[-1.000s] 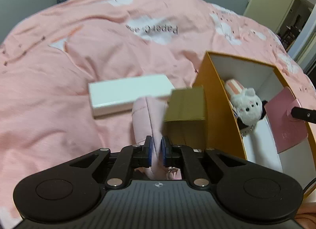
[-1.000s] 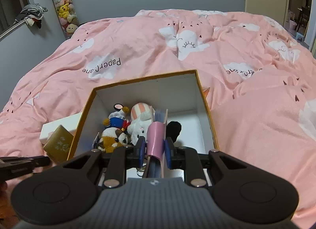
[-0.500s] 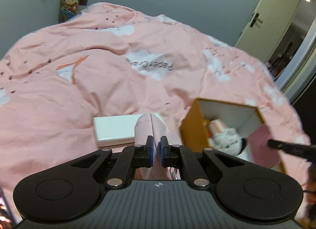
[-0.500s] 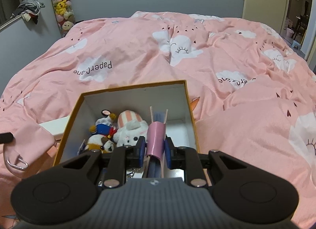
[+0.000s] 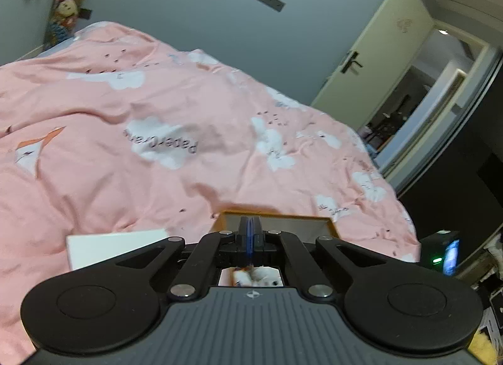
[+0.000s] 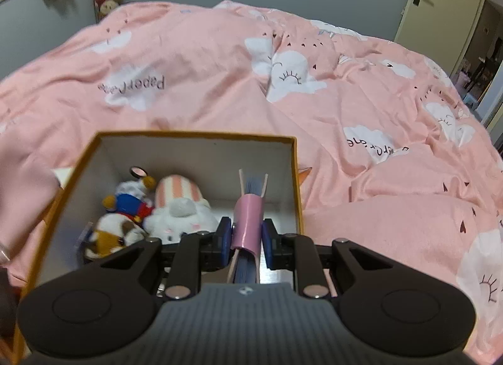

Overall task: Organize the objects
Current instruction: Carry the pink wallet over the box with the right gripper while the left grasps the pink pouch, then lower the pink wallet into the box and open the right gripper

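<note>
**Holding a notebook over the box**

Spreading across both views, the bed carries the box. Plush toys fill its 9 o'clock side. Right tongs pinch the notebook at 3 o'clock inside. Left tongs are pressed together, empty.

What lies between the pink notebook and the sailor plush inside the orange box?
Right wrist view: a white plush with pink-striped hat sits between pink notebook and sailor plush.

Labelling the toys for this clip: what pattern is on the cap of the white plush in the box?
Pink-and-white vertical stripes on the white plush, clearest in the right wrist view.
</note>
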